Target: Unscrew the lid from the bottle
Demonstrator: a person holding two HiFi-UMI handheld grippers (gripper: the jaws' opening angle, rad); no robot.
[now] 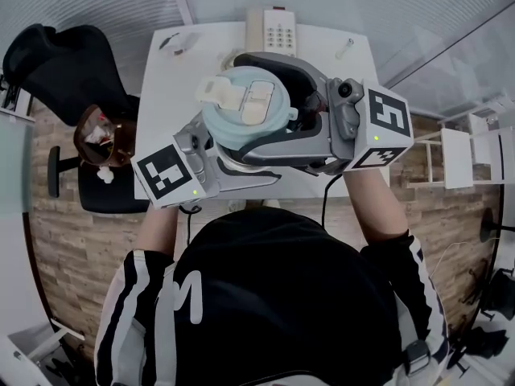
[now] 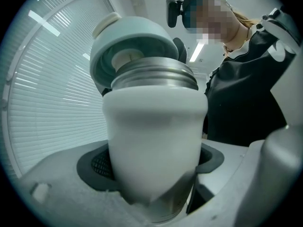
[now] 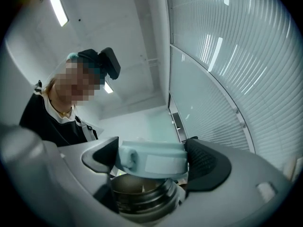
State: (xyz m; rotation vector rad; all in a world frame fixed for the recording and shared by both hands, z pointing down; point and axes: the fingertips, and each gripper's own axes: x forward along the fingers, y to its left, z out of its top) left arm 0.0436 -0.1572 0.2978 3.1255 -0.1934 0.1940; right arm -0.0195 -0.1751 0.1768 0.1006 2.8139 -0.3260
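I hold a white bottle up in front of my chest, with my left gripper shut on its body. Its bare steel threaded neck shows above the white part. The pale blue lid sits tilted over the neck, lifted clear on one side. My right gripper is shut on the lid, one dark pad on each side of it. In the right gripper view the steel neck lies just under the lid. In the head view the left gripper is mostly hidden below the lid.
Below my hands stands a white table with a keypad phone at its far edge and a small object at the right. A black chair and a brown bag are at the left. White shelving stands at the right.
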